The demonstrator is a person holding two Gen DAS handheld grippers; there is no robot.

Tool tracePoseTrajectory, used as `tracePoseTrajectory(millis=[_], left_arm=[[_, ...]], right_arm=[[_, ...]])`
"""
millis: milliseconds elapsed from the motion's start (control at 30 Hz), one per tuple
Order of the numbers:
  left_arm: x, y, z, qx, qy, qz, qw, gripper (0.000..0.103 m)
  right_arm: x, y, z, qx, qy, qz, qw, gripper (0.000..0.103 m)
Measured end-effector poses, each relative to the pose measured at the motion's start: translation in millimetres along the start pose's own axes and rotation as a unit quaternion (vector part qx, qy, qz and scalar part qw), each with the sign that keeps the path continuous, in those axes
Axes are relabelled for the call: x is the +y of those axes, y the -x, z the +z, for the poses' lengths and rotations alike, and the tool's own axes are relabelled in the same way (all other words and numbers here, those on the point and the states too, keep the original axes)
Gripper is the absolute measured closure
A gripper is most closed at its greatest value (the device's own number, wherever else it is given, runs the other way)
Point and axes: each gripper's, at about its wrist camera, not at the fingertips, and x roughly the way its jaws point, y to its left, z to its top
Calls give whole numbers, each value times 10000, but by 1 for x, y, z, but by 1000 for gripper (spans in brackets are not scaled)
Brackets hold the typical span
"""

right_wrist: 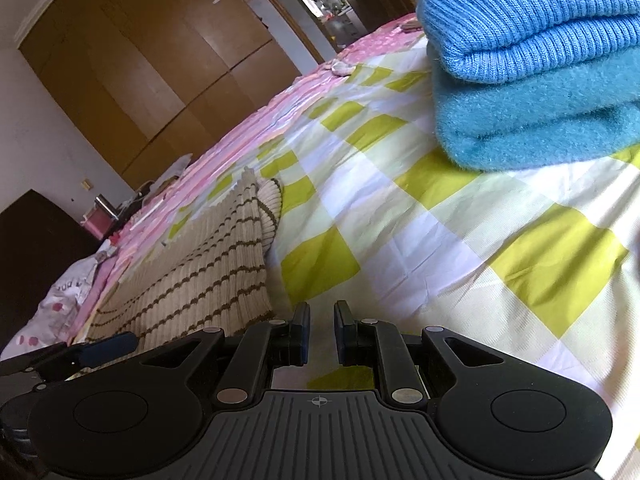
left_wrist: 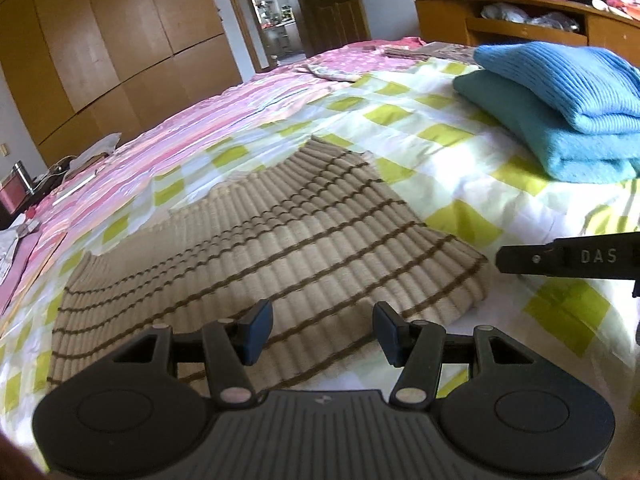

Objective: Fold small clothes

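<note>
A beige ribbed knit garment with brown stripes lies flat on the checked bedspread. My left gripper is open and empty, hovering over the garment's near edge. My right gripper has its jaws a small gap apart with nothing between them, over bare bedspread just right of the garment. One right finger shows at the right of the left wrist view. The left gripper's fingertip shows at the lower left of the right wrist view.
Two folded blue knits are stacked at the far right of the bed, close ahead of the right gripper. A pink sheet covers the bed's left side. Wooden wardrobes, a doorway and a headboard shelf lie beyond.
</note>
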Motion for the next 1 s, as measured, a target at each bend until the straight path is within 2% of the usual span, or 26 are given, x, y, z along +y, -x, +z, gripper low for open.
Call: tracePoseTrajectory(millis=[267, 433, 667, 767, 833, 933, 1000], left_arm=[[-18, -3, 2, 23, -308, -90, 9995, 43], [-29, -1, -12, -100, -741, -139, 9971, 43], [-52, -7, -19, -474, -1342, 187, 9896, 42], [-62, -8, -20, -634, -1720, 284, 9826, 42], [-61, 0, -24, -697, -1851, 115, 9802, 42], [-61, 14, -31, -717, -1806, -151, 9808, 42], [-68, 14, -33, -766, -1940, -36, 9780, 42]], right_arm=[[-5, 0, 3, 44, -153, 92, 9998, 87], [-11, 1, 5, 65, -351, 188, 9992, 84], [-14, 1, 7, 105, -462, 272, 9985, 83], [-16, 2, 7, 103, -523, 295, 9981, 83], [-21, 3, 9, 95, -601, 308, 9977, 83], [-24, 5, 10, 87, -706, 379, 9967, 82], [-26, 5, 10, 112, -766, 468, 9959, 82]])
